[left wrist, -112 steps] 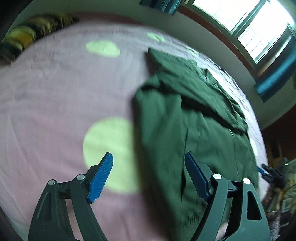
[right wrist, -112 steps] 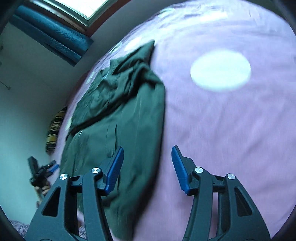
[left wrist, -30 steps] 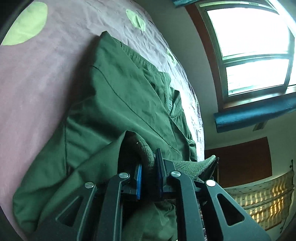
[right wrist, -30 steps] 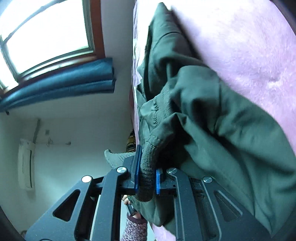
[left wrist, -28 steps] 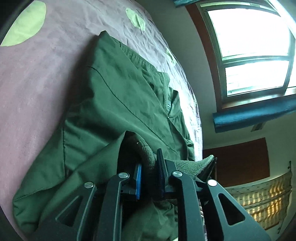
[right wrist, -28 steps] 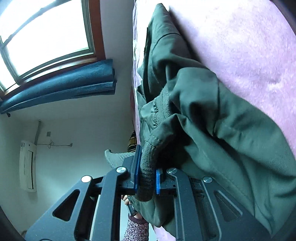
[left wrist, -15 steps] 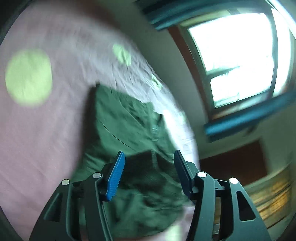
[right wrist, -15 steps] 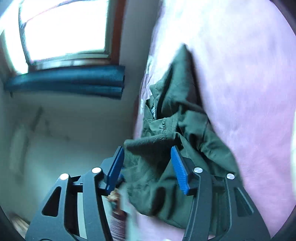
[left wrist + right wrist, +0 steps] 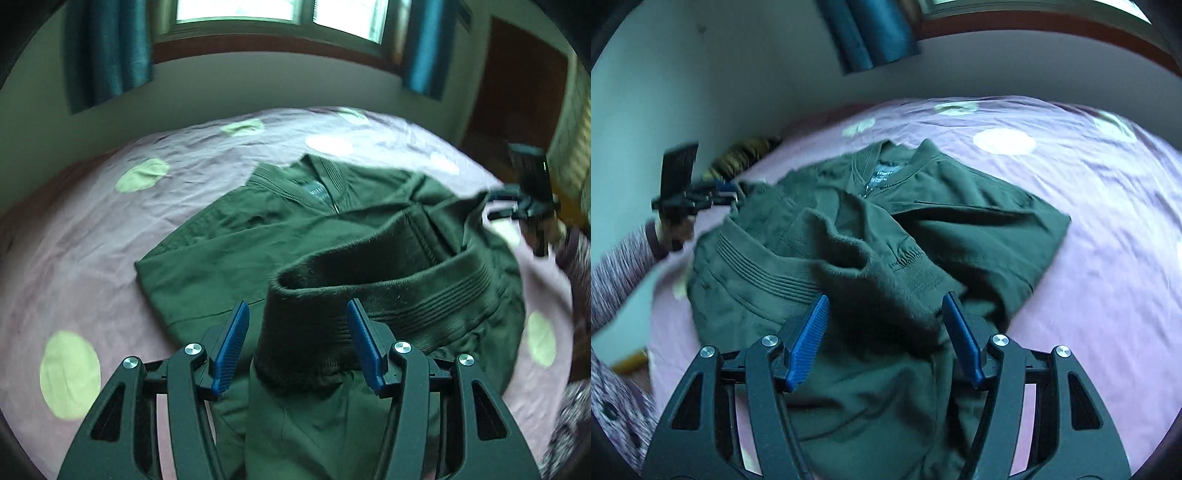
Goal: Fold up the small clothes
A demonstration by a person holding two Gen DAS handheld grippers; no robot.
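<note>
A dark green jacket (image 9: 236, 243) lies on the pink bedsheet (image 9: 74, 236), collar toward the window, with its ribbed hem folded up over the body. My left gripper (image 9: 298, 343) is open and empty; the ribbed hem band (image 9: 332, 295) sits between its blue pads, not clamped. In the right wrist view the jacket (image 9: 979, 221) shows with a ribbed cuff (image 9: 916, 273) lying on top. My right gripper (image 9: 884, 336) is open and empty over the folded hem. Each view shows the other gripper at the jacket's far side.
The bed carries a pink sheet with pale green dots (image 9: 70, 373). A window with teal curtains (image 9: 107, 48) stands behind the bed. A striped yellow pillow (image 9: 738, 158) lies at the far left in the right wrist view. A brown door (image 9: 517, 92) is at the right.
Both grippers were shut on the jacket's ribbed hem a second ago. They have opened, let it drop folded over the body, and pulled back above the bed.
</note>
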